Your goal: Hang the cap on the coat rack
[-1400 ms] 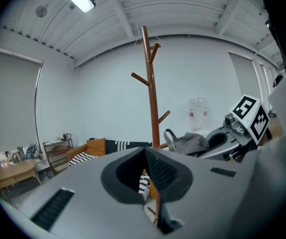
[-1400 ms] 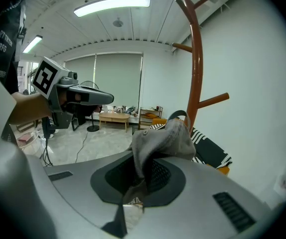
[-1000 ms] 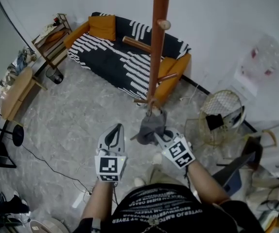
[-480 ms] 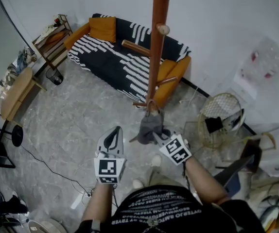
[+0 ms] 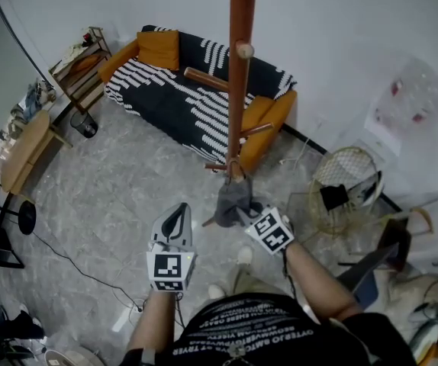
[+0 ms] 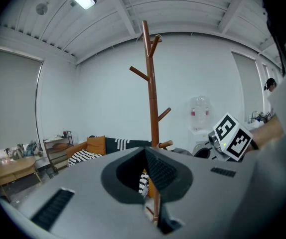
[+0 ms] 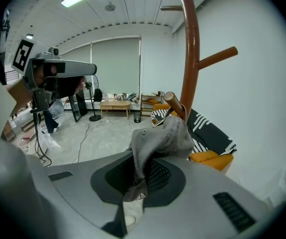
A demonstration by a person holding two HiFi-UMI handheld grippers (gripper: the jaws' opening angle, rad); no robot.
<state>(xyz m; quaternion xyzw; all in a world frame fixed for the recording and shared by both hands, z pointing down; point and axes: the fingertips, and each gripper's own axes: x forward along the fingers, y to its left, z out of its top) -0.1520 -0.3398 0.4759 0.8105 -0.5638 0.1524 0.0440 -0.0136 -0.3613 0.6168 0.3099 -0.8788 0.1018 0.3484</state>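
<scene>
Cap [image 7: 161,136], grey, clamped in right gripper [image 5: 243,213], lying at tip of low peg [image 7: 172,102] of coat rack [image 5: 239,90] at 12 o'clock; advise seating crown fully over peg before release; left gripper [image 5: 172,223] closed, empty.

Grey marbled floor [image 5: 127,181]. Striped sofa [image 5: 181,90] at 12 o'clock, coat rack [image 5: 238,90] standing just before it. Shelf unit [image 5: 78,63] at 10, wooden table [image 5: 24,147] at 9, black cable [image 5: 74,261] at 8, fan [image 5: 346,178] at 3.
</scene>
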